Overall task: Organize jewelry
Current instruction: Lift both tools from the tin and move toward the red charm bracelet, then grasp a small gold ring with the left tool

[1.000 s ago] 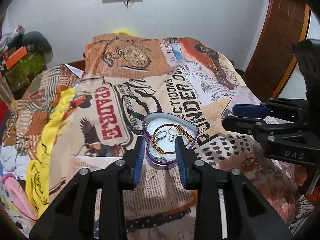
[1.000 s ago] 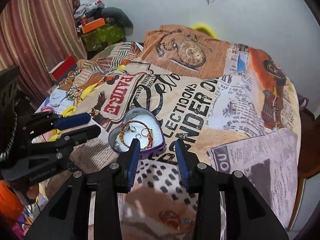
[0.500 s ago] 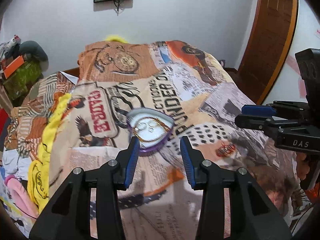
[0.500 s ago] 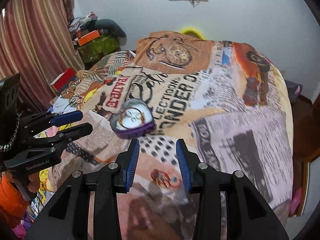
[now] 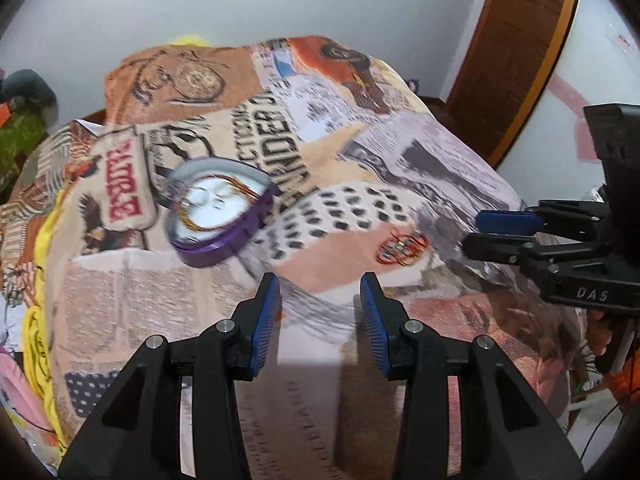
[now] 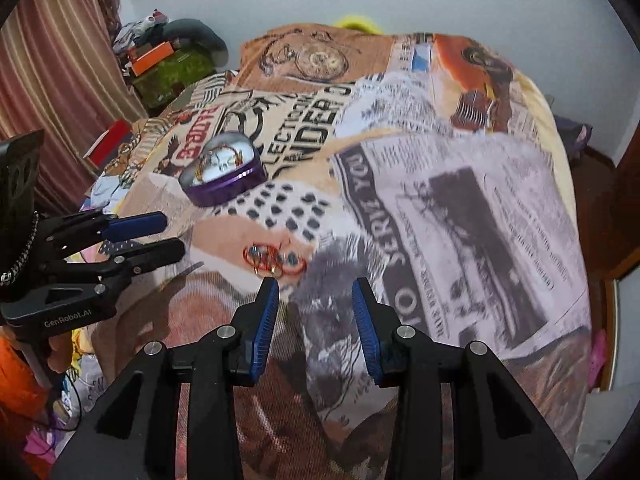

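Note:
A purple heart-shaped tin [image 5: 218, 216] [image 6: 224, 174] lies open on the printed bedspread, with gold chains and rings on its white lining. A loose tangle of red-gold jewelry [image 5: 402, 248] [image 6: 272, 260] rests on the spread to the tin's right. My left gripper [image 5: 320, 292] is open with nothing between its blue pads, hovering over the cloth between the tin and the tangle. My right gripper [image 6: 314, 294] is open and empty too, its left fingertip just short of the tangle. Each gripper shows from the side in the other's view [image 5: 512, 236] [image 6: 152, 240].
The bedspread [image 6: 460, 200] covers a bed that drops off at the right and near edges. Boxes and clutter [image 6: 168, 60] sit at the far left by a striped curtain. A yellow cloth [image 5: 40, 320] lies along the bed's left side. A wooden door [image 5: 516, 52] stands at the right.
Both grippers have drawn back from the tin and shifted right towards the loose jewelry. The tin now lies farther off and to the left in both views. The left jaws stand slightly wider.

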Action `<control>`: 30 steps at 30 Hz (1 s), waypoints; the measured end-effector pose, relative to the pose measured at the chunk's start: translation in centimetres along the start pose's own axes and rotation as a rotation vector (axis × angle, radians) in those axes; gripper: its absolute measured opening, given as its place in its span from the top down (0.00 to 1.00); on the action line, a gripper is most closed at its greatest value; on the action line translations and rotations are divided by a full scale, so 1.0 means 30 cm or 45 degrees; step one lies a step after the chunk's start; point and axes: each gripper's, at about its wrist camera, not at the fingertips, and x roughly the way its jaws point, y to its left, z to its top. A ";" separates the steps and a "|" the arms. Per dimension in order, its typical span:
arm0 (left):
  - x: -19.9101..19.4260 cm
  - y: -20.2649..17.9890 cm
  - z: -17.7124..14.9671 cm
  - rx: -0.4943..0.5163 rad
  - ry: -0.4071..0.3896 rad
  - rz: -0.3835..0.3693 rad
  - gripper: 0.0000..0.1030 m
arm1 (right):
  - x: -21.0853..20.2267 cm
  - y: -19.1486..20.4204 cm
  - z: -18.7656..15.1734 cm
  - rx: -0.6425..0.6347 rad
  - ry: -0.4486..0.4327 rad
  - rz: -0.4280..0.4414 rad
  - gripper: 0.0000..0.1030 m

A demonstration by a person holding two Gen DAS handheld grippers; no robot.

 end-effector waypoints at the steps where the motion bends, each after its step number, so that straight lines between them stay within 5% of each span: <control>1: 0.006 -0.008 -0.002 0.007 0.009 -0.010 0.60 | 0.002 -0.003 -0.006 0.005 0.000 0.002 0.66; 10: 0.079 -0.125 0.015 0.092 0.079 -0.121 0.61 | -0.009 -0.047 -0.034 0.046 -0.010 -0.004 0.66; 13: 0.107 -0.156 0.030 0.106 0.102 -0.159 0.73 | -0.012 -0.067 -0.038 0.069 -0.012 0.004 0.66; 30: 0.179 -0.173 0.085 0.114 0.093 -0.129 0.80 | -0.013 -0.085 -0.040 0.086 -0.026 0.023 0.66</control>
